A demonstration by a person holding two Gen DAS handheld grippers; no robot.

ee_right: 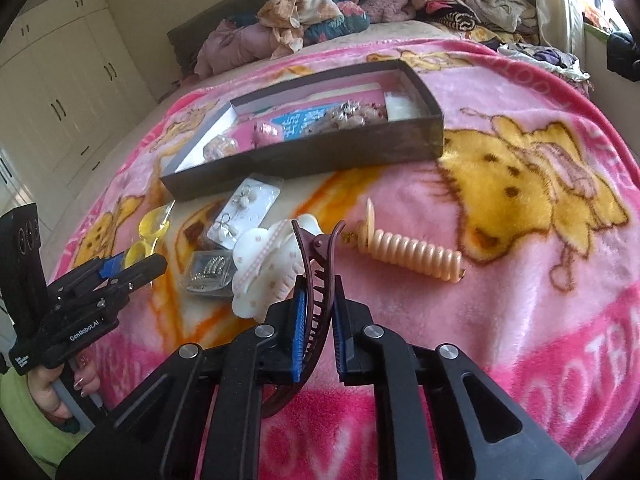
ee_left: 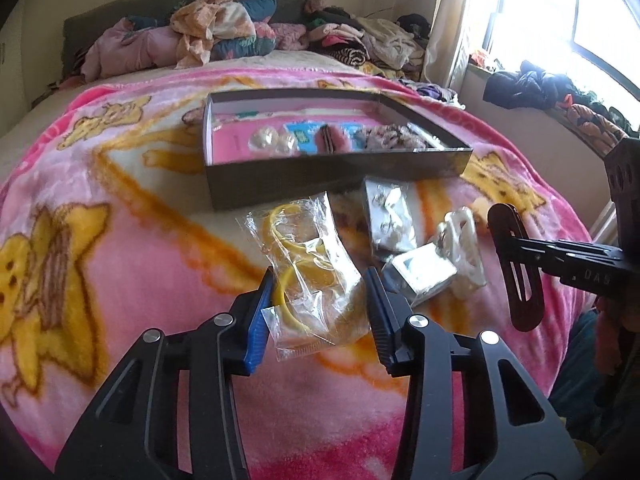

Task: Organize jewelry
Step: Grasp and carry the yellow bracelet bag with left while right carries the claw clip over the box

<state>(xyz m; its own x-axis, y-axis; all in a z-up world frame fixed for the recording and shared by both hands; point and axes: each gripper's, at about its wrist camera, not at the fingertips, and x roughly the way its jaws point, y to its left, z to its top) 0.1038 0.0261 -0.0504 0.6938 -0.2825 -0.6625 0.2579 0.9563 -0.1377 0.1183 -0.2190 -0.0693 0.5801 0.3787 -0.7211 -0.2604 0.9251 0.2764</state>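
Observation:
My left gripper [ee_left: 320, 308] is open around a clear bag of yellow bangles [ee_left: 308, 276] that lies on the pink blanket; its pads stand beside the bag. It also shows in the right wrist view [ee_right: 132, 260]. My right gripper [ee_right: 318, 312] is shut on a dark maroon hair clip [ee_right: 316, 272], held above the blanket; the clip also shows in the left wrist view [ee_left: 516, 264]. A dark open box [ee_left: 332, 168] holding several jewelry pieces lies beyond, also in the right wrist view [ee_right: 320, 152].
Loose items lie between box and grippers: an earring card [ee_right: 244, 210], a small clear box of hairpins [ee_right: 210, 274], a white claw clip [ee_right: 268, 276], a peach spiral clip [ee_right: 408, 256]. Piled clothes [ee_left: 224, 28] sit at the bed's head. A window [ee_left: 560, 20] is at right.

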